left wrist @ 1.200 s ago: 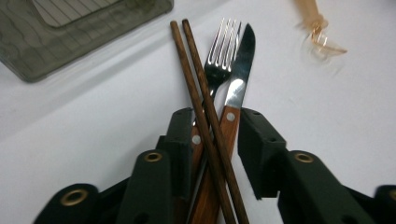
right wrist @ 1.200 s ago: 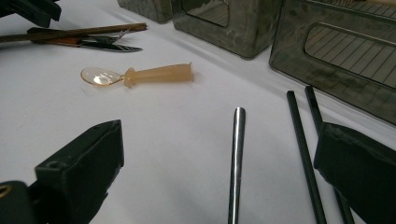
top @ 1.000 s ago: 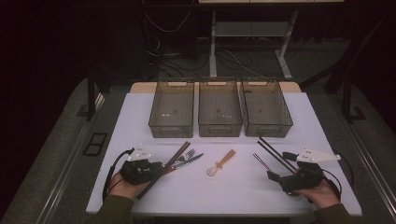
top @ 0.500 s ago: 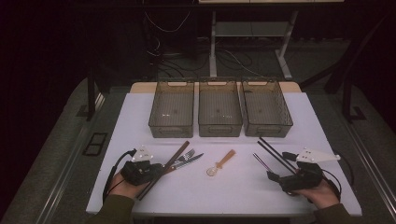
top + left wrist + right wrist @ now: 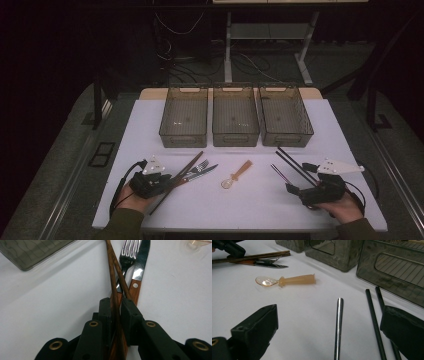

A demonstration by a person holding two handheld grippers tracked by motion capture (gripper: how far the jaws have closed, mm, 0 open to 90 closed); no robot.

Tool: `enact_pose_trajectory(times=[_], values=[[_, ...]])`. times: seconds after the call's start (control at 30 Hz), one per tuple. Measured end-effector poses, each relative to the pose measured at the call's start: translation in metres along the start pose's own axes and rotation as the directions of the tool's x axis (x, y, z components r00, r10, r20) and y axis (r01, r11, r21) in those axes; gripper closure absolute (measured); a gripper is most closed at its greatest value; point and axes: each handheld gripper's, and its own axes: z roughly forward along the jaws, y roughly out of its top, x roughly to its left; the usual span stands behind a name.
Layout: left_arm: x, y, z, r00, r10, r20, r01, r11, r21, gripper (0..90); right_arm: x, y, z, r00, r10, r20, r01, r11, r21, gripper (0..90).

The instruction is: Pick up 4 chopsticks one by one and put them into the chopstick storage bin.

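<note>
Wooden chopsticks (image 5: 113, 277) clamped between left gripper (image 5: 116, 307) pads, crossing fork (image 5: 126, 255) and knife (image 5: 138, 272), right gripper (image 5: 329, 325) wide open.

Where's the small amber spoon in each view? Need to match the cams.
High view: amber spoon lies mid-table, between the two grippers, in front of the middle bin.
Left gripper view: its bowl edge clips the top right corner.
Right gripper view: upper left, bowl pointing left.
Shared landmark: the brown chopsticks crossing the fork and knife beside it.
</note>
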Motion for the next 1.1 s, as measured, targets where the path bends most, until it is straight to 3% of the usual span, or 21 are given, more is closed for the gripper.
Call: enact_pose_trajectory(times=[0.7,1.1], values=[[0.015,0.0,0.003,0.9998,0.003,-0.02,-0.003,0.9999,-0.012,78.8,0.0,0.0,0.001,1.0,-0.002,-0.003,0.002,1.0,0.002,1.8],[0.027,-0.004,0.011,0.9999,-0.015,0.004,0.015,0.9999,0.0,78.9,0.001,0.0,0.001,1.0,-0.002,-0.004,0.003,1.0,0.003,1.8]])
